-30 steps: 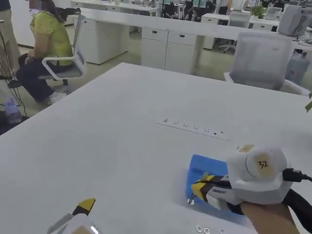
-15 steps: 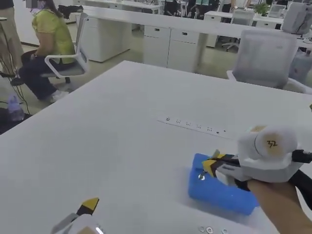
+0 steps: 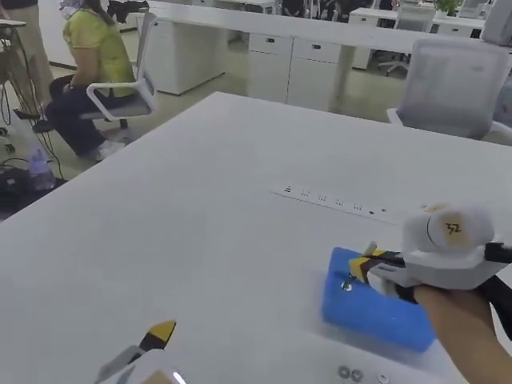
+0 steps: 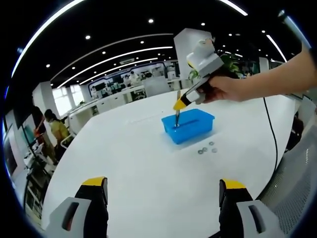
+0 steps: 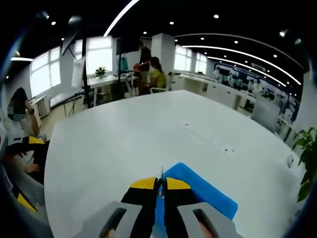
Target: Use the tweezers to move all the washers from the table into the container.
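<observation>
- The right gripper (image 5: 161, 184) has its fingers (image 5: 143, 184) pressed together on the tweezers (image 4: 177, 116). That clamp is what keeps the thin tool steady, sticking out past the yellow tips.
- The tweezers point steeply down over the blue container (image 3: 376, 316), tip above its open top near the left end. I read that as the drop-off pose, held over the box so whatever is let go falls inside and not on the tabletop (image 3: 200, 208).
- A small pale speck sits at the tweezer tip in the head view. It may be a washer, but it is too small to be sure.
- The hand (image 4: 225, 89) comes in from the person's right and holds the gripper raised above the box, so the tool comes in from above the box wall, not against it.
- A few washers (image 4: 207, 148) lie loose on the tabletop just beside the container's near side, in a small cluster. They are close to the box, so each carry is short. I'd judge the job only partly done while these are out.
- I cannot make out any washers inside the container from here.
- The left gripper (image 4: 162, 182) hangs low at the near edge, well apart from the box, its fingers (image 4: 94, 184) spread wide with nothing between them. It seems parked out of the way, since this is a one-tool job.
- The likely snag is a washer slipping from the tips or bouncing off the rim.
</observation>
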The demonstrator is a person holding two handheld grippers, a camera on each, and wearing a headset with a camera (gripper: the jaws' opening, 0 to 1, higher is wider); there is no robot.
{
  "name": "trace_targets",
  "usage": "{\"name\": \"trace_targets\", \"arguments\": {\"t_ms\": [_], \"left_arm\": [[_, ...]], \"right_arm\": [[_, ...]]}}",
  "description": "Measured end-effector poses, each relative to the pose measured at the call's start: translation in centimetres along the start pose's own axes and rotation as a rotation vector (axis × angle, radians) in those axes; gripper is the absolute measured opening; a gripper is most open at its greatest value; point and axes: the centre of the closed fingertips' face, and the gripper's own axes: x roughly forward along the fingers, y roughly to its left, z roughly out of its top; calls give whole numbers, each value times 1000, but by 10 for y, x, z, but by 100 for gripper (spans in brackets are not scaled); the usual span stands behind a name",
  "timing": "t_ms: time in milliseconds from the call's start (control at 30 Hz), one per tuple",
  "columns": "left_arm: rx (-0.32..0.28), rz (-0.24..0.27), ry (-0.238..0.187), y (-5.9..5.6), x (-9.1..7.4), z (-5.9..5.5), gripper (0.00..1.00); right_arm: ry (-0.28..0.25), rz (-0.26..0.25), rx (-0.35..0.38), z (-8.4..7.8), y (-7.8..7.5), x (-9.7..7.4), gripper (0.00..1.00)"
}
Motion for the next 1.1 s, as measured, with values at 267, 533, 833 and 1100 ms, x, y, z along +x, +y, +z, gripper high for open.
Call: {"name": "trace_targets", "arguments": {"t_ms": [267, 533, 833, 1100], "left_arm": [[0, -1, 12, 0, 1, -2, 95], [2, -4, 18, 0, 1, -3, 95], [18, -10, 34, -3, 2, -5, 95], [21, -6, 39, -2, 2, -6, 95]], "right_arm": [[40, -4, 10, -16, -4, 17, 1], [78, 1, 3, -31, -5, 27, 1], [71, 4, 9, -31, -3, 27, 1], [68, 7, 6, -30, -2, 28, 2]]}}
